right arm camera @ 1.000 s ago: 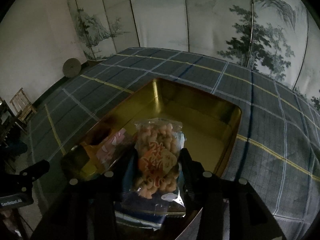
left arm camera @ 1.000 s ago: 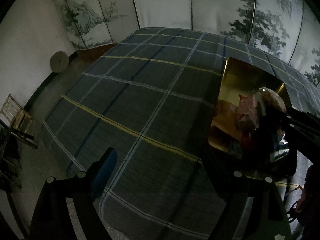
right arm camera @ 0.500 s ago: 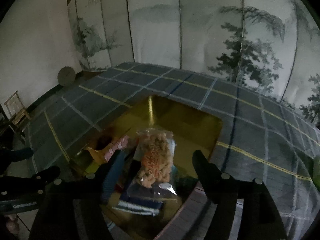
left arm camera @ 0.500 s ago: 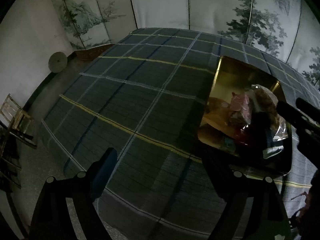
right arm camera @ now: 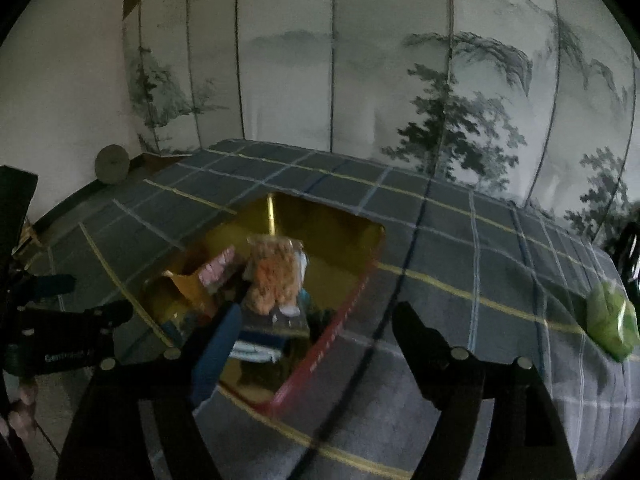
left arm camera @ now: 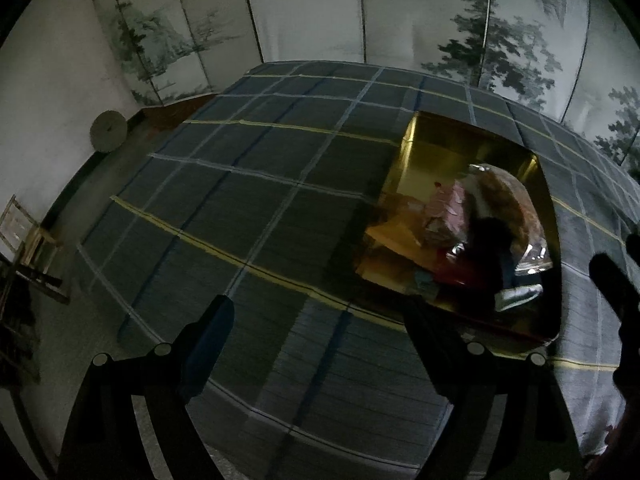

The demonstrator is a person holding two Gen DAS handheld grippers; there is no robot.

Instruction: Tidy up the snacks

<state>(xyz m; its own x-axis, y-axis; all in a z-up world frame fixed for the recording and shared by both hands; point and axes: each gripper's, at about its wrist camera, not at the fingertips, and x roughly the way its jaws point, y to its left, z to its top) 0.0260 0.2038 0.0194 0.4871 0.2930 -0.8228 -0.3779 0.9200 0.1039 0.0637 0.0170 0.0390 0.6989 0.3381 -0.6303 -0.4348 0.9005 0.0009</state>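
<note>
A gold tin box [left arm camera: 444,152] [right arm camera: 340,236] sits on the plaid tablecloth and holds several snack packets. A clear bag of orange puffed snacks [right arm camera: 274,276] [left arm camera: 508,204] lies on top of them, beside a pink packet [right arm camera: 218,270] [left arm camera: 446,216]. My right gripper [right arm camera: 316,332] is open and empty, raised above the box's near right corner. My left gripper [left arm camera: 320,340] is open and empty over bare cloth, left of the box. A green snack bag [right arm camera: 610,320] lies on the cloth at the far right.
The plaid cloth [left arm camera: 248,184] covers the whole table. A painted folding screen [right arm camera: 400,60] stands behind it. A round grey disc [left arm camera: 108,134] leans on the left wall, with a wooden chair [left arm camera: 28,236] lower left.
My right gripper opened, let go of the orange snack bag in the box, and pulled up and back to the right. The green bag came into view. The left gripper drifted slightly.
</note>
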